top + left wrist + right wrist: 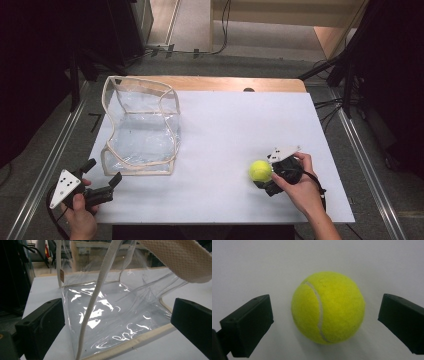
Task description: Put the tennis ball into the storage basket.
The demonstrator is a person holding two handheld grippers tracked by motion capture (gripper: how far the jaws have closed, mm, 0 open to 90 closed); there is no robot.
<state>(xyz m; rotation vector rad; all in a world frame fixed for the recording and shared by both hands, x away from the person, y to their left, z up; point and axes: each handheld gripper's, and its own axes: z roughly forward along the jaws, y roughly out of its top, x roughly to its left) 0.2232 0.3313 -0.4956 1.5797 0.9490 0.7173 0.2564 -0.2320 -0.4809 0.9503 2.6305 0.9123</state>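
A yellow-green tennis ball [260,170] lies on the white table cover, right of centre. My right gripper [267,172] is open, its black fingers [249,325] standing on either side of the ball [328,307] with a gap on each side. A clear plastic bag [140,127] with cream fabric trim stands open on the left of the table. My left gripper [105,171] is open just off the bag's near left corner. In the left gripper view the bag [112,312] sits close between and beyond the jaws, with a cream strap [95,297] hanging down its front.
The white cover [225,120] spans most of the table; a strip of wood [225,83] shows at the far edge. Metal rails [370,170] run along both sides on the floor. Dark stands and cables [345,75] sit at the back right.
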